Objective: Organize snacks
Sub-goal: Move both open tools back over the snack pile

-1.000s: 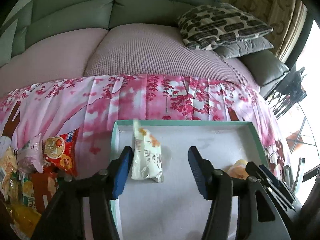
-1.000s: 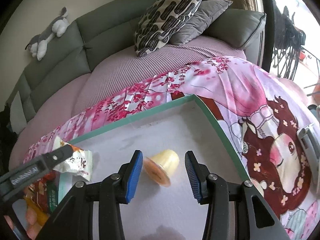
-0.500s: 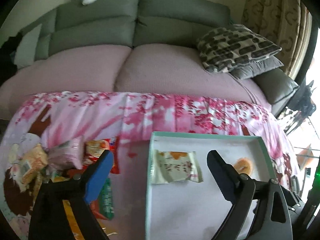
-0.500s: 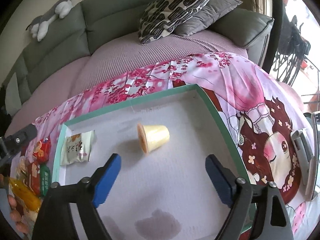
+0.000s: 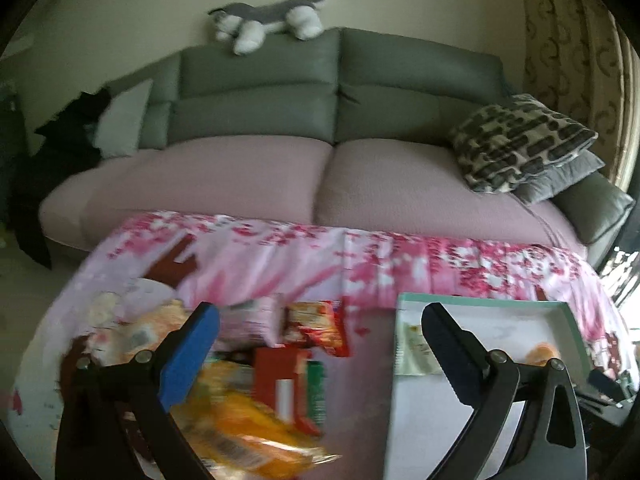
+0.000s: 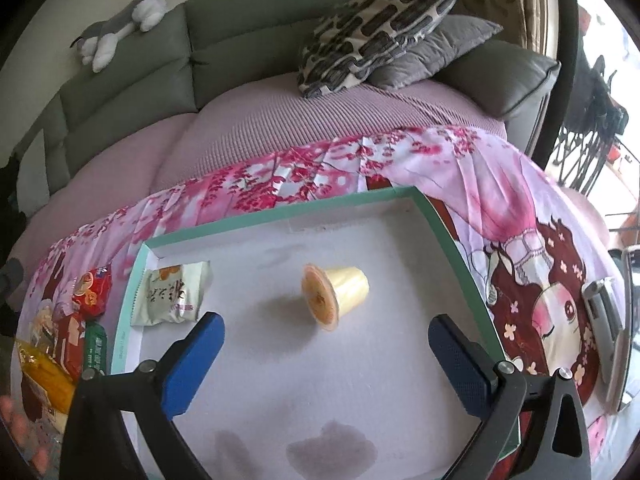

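Note:
A shallow tray with a teal rim (image 6: 280, 210) and white floor lies on a pink floral cloth. In it are a pale green snack packet (image 6: 172, 298) at the left and a yellow jelly cup (image 6: 336, 292) on its side. My right gripper (image 6: 326, 350) is open and empty, above the tray's near half. My left gripper (image 5: 320, 352) is open and empty, above a blurred pile of snack packets (image 5: 280, 368) left of the tray (image 5: 480, 300). A red packet (image 5: 316, 326) and a yellow bag (image 5: 248, 432) lie in the pile.
A grey and mauve sofa (image 5: 320, 168) runs behind the table, with patterned cushions (image 6: 376, 28) at its right and a plush toy (image 5: 268, 24) on its back. A phone-like device (image 6: 604, 308) lies on the cloth right of the tray. A dark stain (image 6: 332, 448) marks the tray floor.
Both grippers let go of their snacks and opened wide. The packet and jelly cup stay in the tray. My left gripper has swung left over the snack pile; my right has drawn back.

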